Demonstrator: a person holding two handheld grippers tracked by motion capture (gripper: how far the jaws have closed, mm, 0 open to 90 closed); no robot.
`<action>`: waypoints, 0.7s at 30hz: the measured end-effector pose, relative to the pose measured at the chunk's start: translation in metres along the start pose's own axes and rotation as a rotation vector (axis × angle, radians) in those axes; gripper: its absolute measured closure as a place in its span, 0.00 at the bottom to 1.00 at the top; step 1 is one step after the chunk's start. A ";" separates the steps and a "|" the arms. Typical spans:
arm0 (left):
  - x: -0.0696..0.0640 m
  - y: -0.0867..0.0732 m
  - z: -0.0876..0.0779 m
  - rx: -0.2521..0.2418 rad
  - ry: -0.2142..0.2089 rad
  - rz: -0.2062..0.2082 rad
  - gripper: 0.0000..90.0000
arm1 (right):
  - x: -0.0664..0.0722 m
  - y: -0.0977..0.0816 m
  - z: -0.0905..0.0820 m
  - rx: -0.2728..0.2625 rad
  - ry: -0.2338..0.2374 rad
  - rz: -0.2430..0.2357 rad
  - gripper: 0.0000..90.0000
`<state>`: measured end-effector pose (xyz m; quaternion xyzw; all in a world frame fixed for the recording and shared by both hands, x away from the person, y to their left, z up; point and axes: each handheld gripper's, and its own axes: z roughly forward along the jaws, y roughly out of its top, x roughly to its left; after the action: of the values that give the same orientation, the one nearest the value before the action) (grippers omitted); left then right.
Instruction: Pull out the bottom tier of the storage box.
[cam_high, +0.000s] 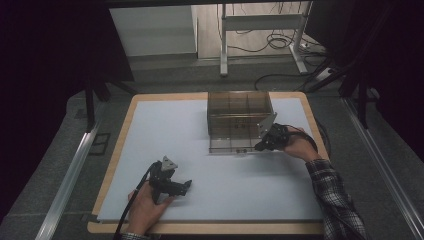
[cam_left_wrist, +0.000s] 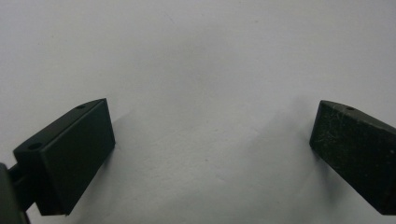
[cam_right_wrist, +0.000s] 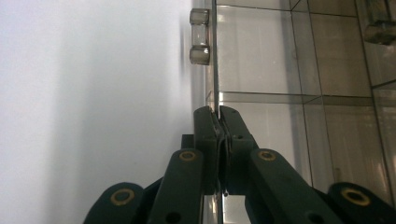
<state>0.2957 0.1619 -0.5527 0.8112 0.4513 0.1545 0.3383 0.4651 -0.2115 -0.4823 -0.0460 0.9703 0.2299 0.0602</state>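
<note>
A clear, smoky plastic organizer box (cam_high: 240, 114) with inner dividers sits beyond the right gripper (cam_high: 264, 145), whose jaws are pinched tight on the box's thin hinged lid (cam_right_wrist: 215, 70). Swing it steadily, without twisting. The left gripper (cam_high: 181, 187) rests wide open, empty, on the matte white mat (cam_high: 165, 130).

The high view looks forward and down from above the near edge of the table (cam_high: 150, 105). The left gripper view looks very close at the white mat (cam_left_wrist: 196, 56). The right gripper view looks closely along the box (cam_right_wrist: 280, 60), which the high view also shows (cam_high: 240, 115).
</note>
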 end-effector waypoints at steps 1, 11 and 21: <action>0.000 0.000 0.000 0.000 0.000 0.000 0.00 | 0.001 0.000 0.001 -0.010 0.010 0.004 0.96; 0.000 0.000 0.000 0.000 0.000 0.000 0.00 | 0.013 -0.001 0.002 -0.007 0.006 -0.021 0.96; 0.000 0.000 0.000 0.000 0.000 0.000 0.00 | 0.015 -0.005 0.004 -0.019 -0.001 0.000 0.91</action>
<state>0.2957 0.1619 -0.5527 0.8112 0.4513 0.1545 0.3383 0.4511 -0.2152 -0.4904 -0.0467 0.9679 0.2393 0.0603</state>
